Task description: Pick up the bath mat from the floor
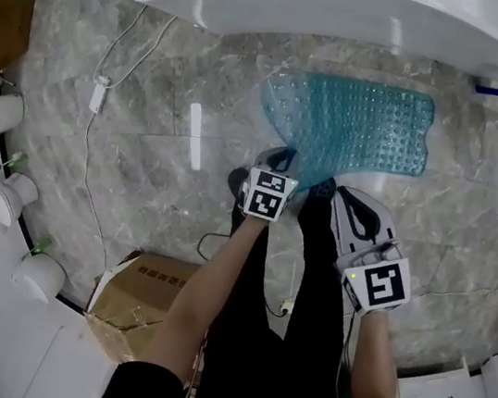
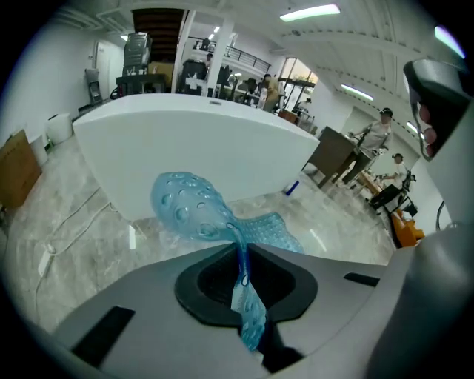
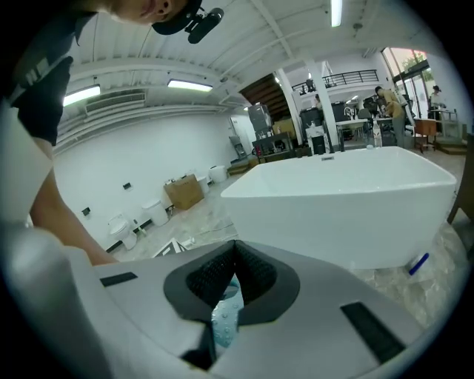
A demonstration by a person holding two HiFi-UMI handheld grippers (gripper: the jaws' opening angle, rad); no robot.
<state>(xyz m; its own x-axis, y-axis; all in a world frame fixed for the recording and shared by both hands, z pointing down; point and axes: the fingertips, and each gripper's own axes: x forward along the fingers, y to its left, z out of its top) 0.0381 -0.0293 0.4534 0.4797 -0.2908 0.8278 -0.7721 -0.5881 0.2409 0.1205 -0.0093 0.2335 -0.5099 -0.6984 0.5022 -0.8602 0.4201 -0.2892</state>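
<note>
i'm in the lifting step: the left gripper (image 2: 241, 252) has its jaws pinched tight on one edge of the bath mat (image 1: 358, 131), and the right gripper (image 3: 229, 285) is clamped on a fold of the same teal sheet, a bit of which shows behind its pads. the mat hangs forward from both grips, bunched where i hold it and fanning out over the marble floor (image 1: 144, 153) just in front of the white bathtub (image 1: 261, 3). from the head view i can't tell whether its far end touches the floor or hangs just clear. my judgement is that the pick-up is mostly done. the next move calls for raising both hands together, level with each other, until the far edge is plainly off the floor and not dragging on the tub wall. the soft mat sags, so a slip from either pinch is the risk. as for containers, the tub shows nothing inside in the strip i can see. the cardboard box (image 1: 146, 289) by my legs looks partly open, its contents too dim to make out.
</note>
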